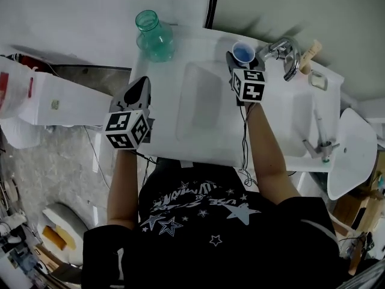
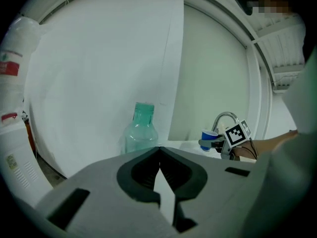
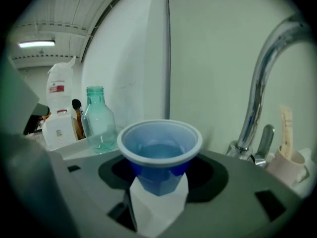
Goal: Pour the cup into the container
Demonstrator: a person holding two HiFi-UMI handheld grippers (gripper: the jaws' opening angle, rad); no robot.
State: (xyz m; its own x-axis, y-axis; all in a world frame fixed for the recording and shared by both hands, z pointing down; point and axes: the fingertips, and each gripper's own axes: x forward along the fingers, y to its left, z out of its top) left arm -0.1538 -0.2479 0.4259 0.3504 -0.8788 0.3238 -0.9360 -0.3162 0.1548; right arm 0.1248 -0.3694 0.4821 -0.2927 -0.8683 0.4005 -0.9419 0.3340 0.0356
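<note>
White counter (image 1: 180,143) with a sunken basin (image 1: 201,101) is filling the middle of the head view, lying against a pale wall (image 1: 90,5). At its back edge, just left of the chrome faucet (image 1: 283,52), the blue cup (image 1: 243,53) is sitting upright in the right tongs (image 3: 159,178). Its long axis is running vertical, its mouth is facing up, and blue liquid is lying level inside it. Those tongs are standing partly open, their jaws pressing on the cup's lower body from both sides. Across the basin, at the counter's back left corner, the teal bottle (image 1: 155,38) is standing upright with its uncapped neck pointing up, well apart from the cup. Nearer the person, over the counter's left edge, the left tongs (image 2: 159,151) are hovering empty, jaws touching at the tips, pointing toward the bottle.
</note>
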